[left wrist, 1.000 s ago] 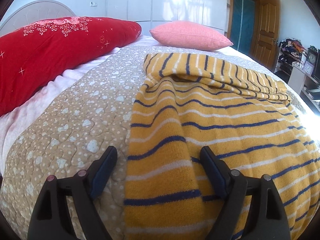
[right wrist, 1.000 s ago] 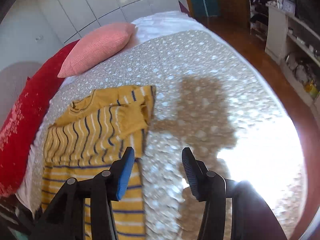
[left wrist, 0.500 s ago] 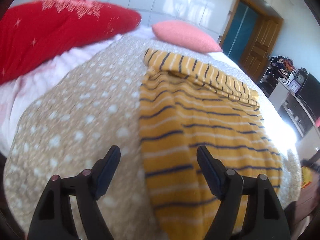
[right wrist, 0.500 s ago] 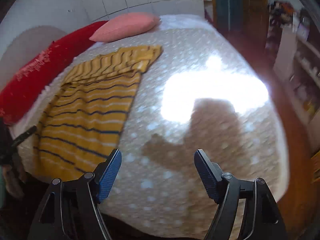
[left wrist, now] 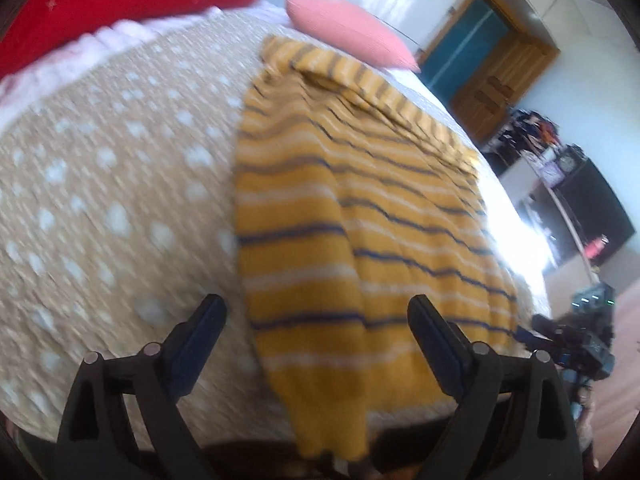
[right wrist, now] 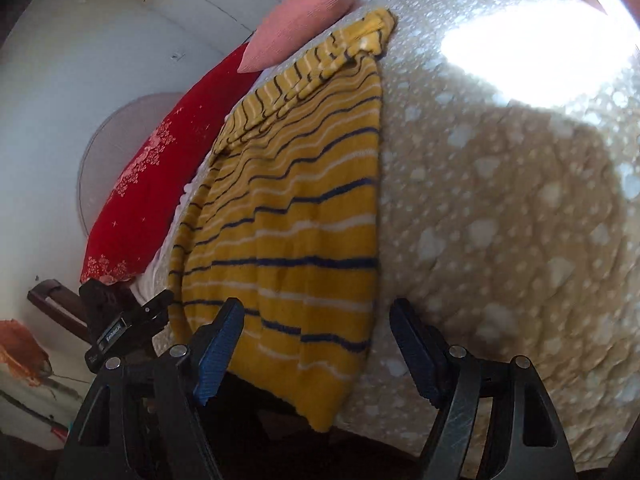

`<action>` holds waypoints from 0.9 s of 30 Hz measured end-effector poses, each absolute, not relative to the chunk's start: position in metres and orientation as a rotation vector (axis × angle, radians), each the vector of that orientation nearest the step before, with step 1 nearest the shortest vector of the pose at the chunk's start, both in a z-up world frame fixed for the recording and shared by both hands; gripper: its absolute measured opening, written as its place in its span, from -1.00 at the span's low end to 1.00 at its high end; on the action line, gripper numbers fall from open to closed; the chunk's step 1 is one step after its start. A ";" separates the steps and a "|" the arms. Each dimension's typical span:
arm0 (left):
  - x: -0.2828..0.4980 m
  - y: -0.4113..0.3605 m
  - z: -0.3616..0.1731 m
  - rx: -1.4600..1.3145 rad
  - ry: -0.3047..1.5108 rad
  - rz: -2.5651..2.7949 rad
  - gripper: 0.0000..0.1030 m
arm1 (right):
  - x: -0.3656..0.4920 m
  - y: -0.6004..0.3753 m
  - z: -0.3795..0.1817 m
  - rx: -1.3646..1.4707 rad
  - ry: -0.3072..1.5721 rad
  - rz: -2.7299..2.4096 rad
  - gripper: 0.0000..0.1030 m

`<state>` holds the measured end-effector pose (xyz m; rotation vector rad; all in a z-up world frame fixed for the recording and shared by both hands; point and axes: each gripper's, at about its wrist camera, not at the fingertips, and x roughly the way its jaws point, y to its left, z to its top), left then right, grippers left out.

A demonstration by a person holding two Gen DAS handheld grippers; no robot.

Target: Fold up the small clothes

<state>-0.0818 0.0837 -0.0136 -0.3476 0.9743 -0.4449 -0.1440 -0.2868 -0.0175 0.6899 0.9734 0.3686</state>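
Note:
A yellow sweater with navy and white stripes (left wrist: 352,216) lies flat along the bed, its hem hanging over the near edge and a sleeve folded across its far end. It also shows in the right wrist view (right wrist: 296,216). My left gripper (left wrist: 316,320) is open and empty, held off the bed above the sweater's hem, near its left side. My right gripper (right wrist: 316,328) is open and empty, held at the bed's near edge over the hem's right corner. The left gripper shows in the right wrist view (right wrist: 120,324) at the lower left.
The bed has a beige quilt with white spots (left wrist: 100,184), also in the right wrist view (right wrist: 500,220). A red pillow (left wrist: 100,4) and a pink pillow (left wrist: 344,28) lie at the head. A wooden door (left wrist: 500,84) and cluttered shelves (left wrist: 560,172) stand to the right.
Both grippers have pulled back from the sweater toward the foot of the bed. The right gripper has swung back so the hem now lies between its fingers. Both stay open.

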 end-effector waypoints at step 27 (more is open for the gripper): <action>0.085 0.048 0.098 -0.444 0.946 -0.444 -0.78 | 0.016 -0.300 0.098 0.623 0.715 0.385 -0.87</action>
